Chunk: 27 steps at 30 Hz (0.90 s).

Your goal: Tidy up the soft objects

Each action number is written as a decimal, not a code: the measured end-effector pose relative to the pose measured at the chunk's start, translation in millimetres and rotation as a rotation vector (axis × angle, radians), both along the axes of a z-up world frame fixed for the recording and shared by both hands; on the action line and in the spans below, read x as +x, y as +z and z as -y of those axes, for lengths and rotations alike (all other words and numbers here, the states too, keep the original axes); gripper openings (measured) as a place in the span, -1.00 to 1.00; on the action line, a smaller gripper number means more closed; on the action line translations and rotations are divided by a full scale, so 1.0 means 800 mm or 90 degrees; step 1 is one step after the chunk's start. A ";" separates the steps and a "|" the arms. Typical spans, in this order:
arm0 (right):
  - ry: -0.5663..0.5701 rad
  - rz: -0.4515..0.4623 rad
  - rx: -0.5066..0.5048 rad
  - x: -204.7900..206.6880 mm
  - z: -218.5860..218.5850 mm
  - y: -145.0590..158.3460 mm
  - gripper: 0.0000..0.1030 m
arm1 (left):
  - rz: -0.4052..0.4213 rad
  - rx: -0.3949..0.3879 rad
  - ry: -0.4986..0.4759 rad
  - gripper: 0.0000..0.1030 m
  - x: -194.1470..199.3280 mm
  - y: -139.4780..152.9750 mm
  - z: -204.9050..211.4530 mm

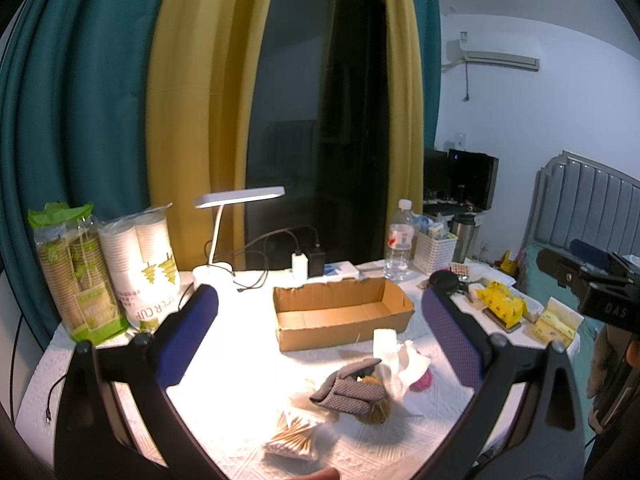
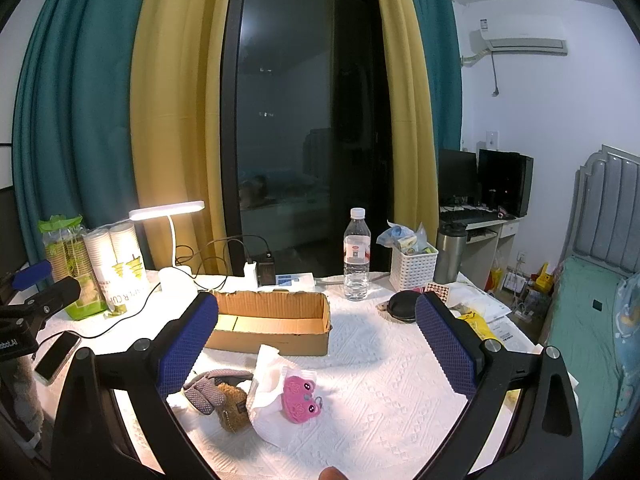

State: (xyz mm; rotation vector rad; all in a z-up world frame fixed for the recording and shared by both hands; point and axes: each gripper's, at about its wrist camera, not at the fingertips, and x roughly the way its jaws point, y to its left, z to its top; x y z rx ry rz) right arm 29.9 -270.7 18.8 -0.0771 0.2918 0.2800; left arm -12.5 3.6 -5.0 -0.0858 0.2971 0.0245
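On the table (image 2: pixel 380 380), a soft pile (image 2: pixel 256 396) lies at 6 o'clock of the cardboard box (image 2: pixel 272 324). Left gripper (image 1: pixel 320 328) and right gripper (image 2: pixel 316 336) both gape wide, empty

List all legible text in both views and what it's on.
"ER CUP", upside down: white paper cup sleeve.
"DAS": right tongs' black body, seen in the left wrist view.
"bot.AI", cut off: left tongs' body, in the right wrist view.
Water bottle label, yellow packs, AC sticker: unreadable.
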 end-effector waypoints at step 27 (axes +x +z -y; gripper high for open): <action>0.003 -0.001 -0.003 0.000 -0.001 -0.003 0.96 | -0.001 -0.002 -0.001 0.99 -0.003 0.000 0.000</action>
